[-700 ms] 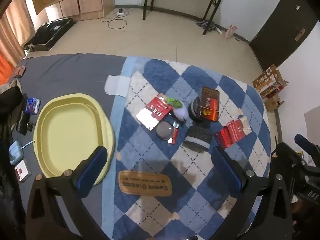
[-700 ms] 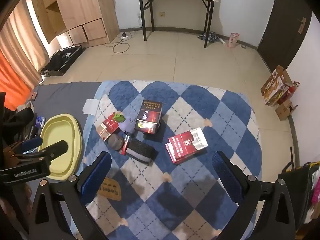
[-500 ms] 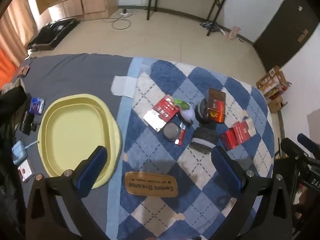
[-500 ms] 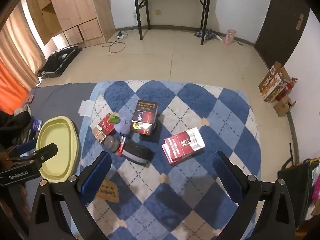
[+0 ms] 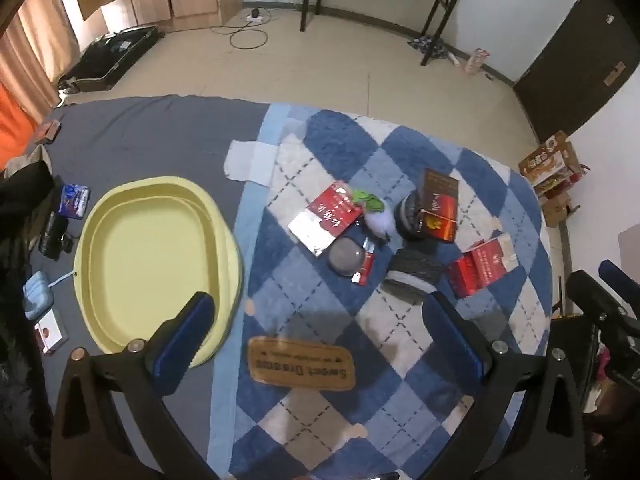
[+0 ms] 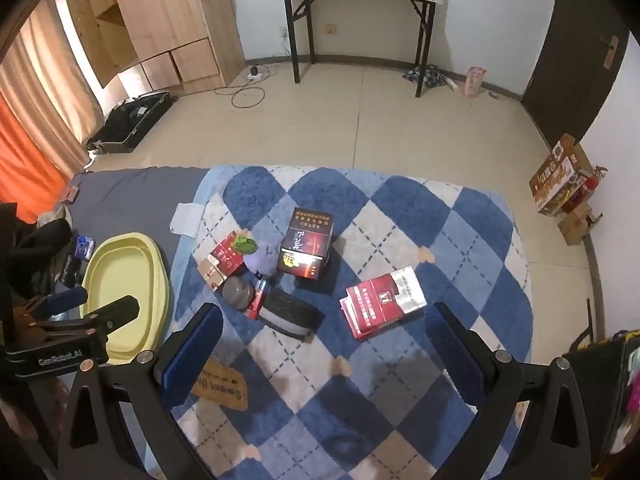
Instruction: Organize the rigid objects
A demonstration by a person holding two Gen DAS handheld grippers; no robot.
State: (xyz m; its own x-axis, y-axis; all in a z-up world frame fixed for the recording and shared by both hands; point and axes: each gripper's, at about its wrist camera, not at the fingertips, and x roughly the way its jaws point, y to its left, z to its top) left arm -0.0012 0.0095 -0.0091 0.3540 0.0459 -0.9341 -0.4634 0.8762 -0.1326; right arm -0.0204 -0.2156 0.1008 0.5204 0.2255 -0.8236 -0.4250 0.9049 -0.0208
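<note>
A cluster of objects lies on the blue checked blanket (image 5: 420, 400): a red-and-white carton (image 5: 482, 266) (image 6: 382, 304), a dark brown box (image 5: 438, 212) (image 6: 306, 242), a flat red box (image 5: 330, 218) (image 6: 224, 258), a black-and-grey roll (image 5: 416, 274) (image 6: 290, 310), a grey round lid (image 5: 346, 256) (image 6: 238, 292), a small red tube (image 5: 366, 266) and a lilac toy with green leaves (image 5: 376, 214). An empty yellow basin (image 5: 156, 256) (image 6: 120, 280) sits to the left. My left gripper (image 5: 318, 332) hovers high, open and empty. My right gripper (image 6: 324, 340) is also open and empty.
Small items lie on the grey sheet (image 5: 140, 136) left of the basin, among them a blue packet (image 5: 74, 200). A brown label patch (image 5: 302, 364) marks the blanket's near edge. Beyond lie a tiled floor, a black table (image 6: 356, 24), a wooden cabinet (image 6: 156, 28) and cardboard boxes (image 6: 560, 188).
Both views have pulled slightly back and up, so the objects look smaller. Nothing on the blanket has moved and both grippers stay open.
</note>
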